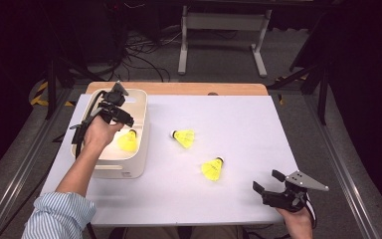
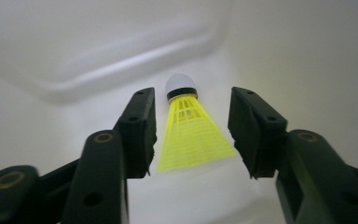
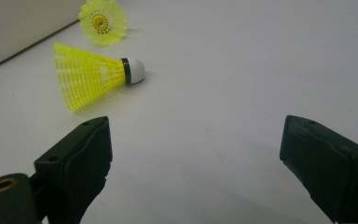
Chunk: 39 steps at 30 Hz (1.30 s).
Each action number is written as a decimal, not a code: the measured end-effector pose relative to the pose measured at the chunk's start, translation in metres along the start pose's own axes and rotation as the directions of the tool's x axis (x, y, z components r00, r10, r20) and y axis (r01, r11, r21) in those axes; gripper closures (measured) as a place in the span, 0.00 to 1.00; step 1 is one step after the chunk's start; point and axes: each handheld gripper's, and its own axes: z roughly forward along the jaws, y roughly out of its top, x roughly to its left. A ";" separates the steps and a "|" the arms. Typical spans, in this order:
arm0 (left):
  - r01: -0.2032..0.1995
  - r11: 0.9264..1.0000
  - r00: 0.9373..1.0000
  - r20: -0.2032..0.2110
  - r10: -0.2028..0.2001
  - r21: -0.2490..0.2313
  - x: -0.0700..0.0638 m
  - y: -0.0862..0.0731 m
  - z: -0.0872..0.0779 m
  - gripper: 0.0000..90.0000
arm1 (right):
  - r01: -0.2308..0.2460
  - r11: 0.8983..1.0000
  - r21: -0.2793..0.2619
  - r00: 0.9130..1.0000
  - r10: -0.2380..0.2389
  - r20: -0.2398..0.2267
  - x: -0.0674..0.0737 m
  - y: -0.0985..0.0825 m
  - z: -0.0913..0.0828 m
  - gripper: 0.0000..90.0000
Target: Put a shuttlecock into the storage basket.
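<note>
Partly hidden: shuttlecock [image 1: 128,141] in bin [image 1: 138,164], behind left hand [image 1: 99,132].

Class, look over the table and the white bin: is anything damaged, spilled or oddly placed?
Nothing looks damaged or spilled. One yellow shuttlecock lies in the white bin, loose between the open left tongs. Two more shuttlecocks lie on their sides on the table, not yet binned.

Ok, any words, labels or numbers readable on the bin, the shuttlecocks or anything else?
No text can be read.
White bin: a small dark mark low on its front wall, too small to read.
Shuttlecocks: no print visible.
Hand-held grippers: no labels visible.
</note>
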 end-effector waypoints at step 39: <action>-0.118 0.979 0.990 0.058 0.129 -0.167 -0.037 -0.023 -0.046 0.41 | -0.004 1.000 -0.004 1.000 0.004 0.002 0.000 0.000 0.000 0.11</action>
